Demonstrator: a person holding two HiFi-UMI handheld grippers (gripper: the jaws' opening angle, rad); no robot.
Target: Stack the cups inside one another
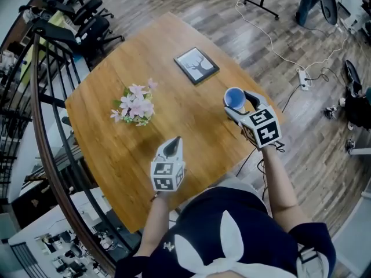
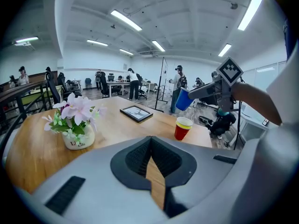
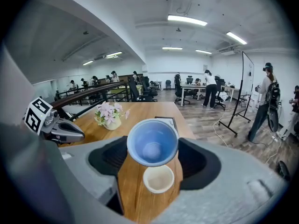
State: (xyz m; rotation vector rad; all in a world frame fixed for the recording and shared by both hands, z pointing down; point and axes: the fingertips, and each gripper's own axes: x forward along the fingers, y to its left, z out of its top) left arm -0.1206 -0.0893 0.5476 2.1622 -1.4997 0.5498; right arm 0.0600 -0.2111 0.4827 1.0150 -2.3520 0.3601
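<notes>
– Over the table's right edge, what is in the air?

– A blue cup [image 3: 153,142], tilted with its mouth towards the right gripper view. The right hand-held gripper [image 1: 239,108] has it clamped by the sides, jaws spread wide around it.

– And the other cup?

– A red cup [image 2: 183,128] with a yellow rim stands upright on the table [image 1: 116,155], below the blue one and clear of it.

– The left hand-held gripper [image 1: 172,146]?

– Its jaws are closed together with nothing in them, and it hangs over the near part of the table, well apart from both cups.

– What else is on the wood?

– A flower pot [image 1: 136,106] with pink blossoms towards the left, and a picture frame [image 1: 196,65] lying flat near the far edge. The top is plain, warm-coloured wood.

– And the room?

– A wood-plank floor [image 1: 243,28] with cables [image 1: 278,54] across it, office chairs [image 1: 93,22] at the far left, a dark railing [image 1: 43,97] along the left side. People [image 2: 133,83] stand at desks in the background under long ceiling lights [image 2: 126,20].
</notes>
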